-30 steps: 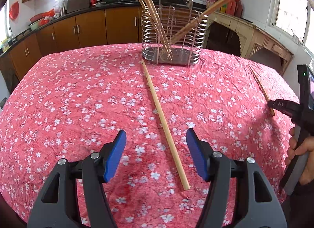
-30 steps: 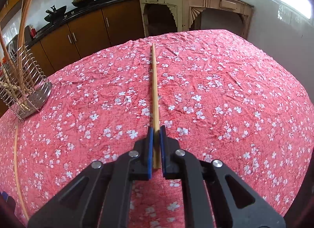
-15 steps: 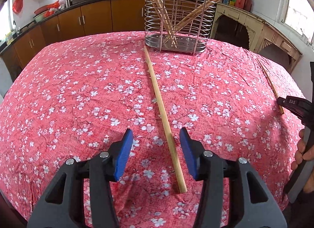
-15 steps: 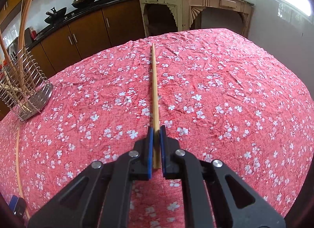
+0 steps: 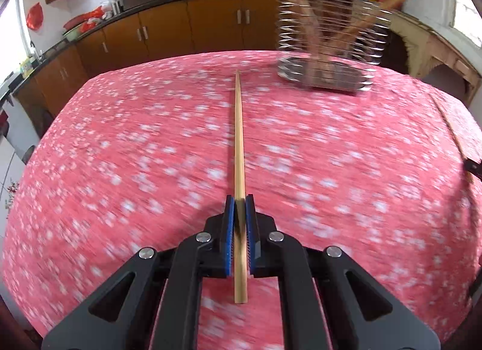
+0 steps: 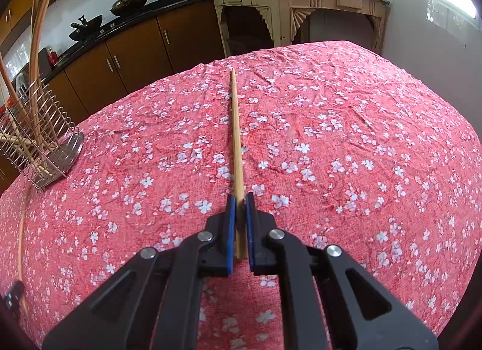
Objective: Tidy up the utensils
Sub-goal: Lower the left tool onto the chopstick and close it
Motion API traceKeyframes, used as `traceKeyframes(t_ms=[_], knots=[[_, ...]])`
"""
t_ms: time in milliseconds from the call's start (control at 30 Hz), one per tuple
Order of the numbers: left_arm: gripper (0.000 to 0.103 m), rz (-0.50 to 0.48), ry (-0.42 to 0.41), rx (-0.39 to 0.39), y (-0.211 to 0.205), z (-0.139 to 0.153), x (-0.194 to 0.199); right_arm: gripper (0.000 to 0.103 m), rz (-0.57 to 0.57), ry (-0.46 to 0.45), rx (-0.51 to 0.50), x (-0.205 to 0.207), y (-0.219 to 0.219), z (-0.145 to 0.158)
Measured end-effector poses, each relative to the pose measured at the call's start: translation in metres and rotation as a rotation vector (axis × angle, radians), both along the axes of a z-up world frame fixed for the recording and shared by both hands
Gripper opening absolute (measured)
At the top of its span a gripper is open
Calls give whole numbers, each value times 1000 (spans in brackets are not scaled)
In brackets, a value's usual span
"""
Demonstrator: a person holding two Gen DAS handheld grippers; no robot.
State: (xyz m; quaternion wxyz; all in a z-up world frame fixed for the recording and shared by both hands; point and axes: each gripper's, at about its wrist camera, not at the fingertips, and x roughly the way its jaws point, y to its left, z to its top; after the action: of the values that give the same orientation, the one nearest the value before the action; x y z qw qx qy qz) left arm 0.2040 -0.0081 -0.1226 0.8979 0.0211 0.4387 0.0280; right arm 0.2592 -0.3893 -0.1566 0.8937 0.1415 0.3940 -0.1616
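My left gripper [image 5: 240,204] is shut on a long wooden chopstick [image 5: 239,139] near its butt end; the stick points away along the fingers. The wire utensil holder [image 5: 328,36], with several chopsticks in it, stands on the table at the far right of this blurred view. My right gripper [image 6: 240,202] is shut on a second chopstick [image 6: 236,130], which lies along the red floral tablecloth [image 6: 361,145]. The holder also shows in the right wrist view [image 6: 39,133] at the far left. The right-hand chopstick shows in the left wrist view [image 5: 452,130].
Brown kitchen cabinets [image 5: 168,30] with a dark counter run behind the table. A cream wooden sideboard [image 6: 298,6] stands beyond the table's far edge on the right. The tablecloth falls away at the table's rounded edges.
My left gripper has closed on the chopstick that lay between its open fingers and is moving; the holder has shifted to the right in its view. My right gripper still holds its chopstick, barely moved.
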Motion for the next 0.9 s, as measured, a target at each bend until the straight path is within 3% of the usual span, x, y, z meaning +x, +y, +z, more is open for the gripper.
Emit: traceKeyframes(t_ms=[200,500,567,700,900], knots=[[7,-20,1,-29,24,-1,23,8,1,1,-1,0,1,0],[8,-20,-31,-91,36,-2,16,8,1,-2,8,0,0,0],[10,-27,-30,-95,36,-2,10,8,1,-4,11,0,0,0],[25,-39,-31,-90,35,-2,1,8,1,-5,15,0,-1,-1],[23,-30,-27,-70,34,-2,1,8,1,-5,14,0,-1,-1]])
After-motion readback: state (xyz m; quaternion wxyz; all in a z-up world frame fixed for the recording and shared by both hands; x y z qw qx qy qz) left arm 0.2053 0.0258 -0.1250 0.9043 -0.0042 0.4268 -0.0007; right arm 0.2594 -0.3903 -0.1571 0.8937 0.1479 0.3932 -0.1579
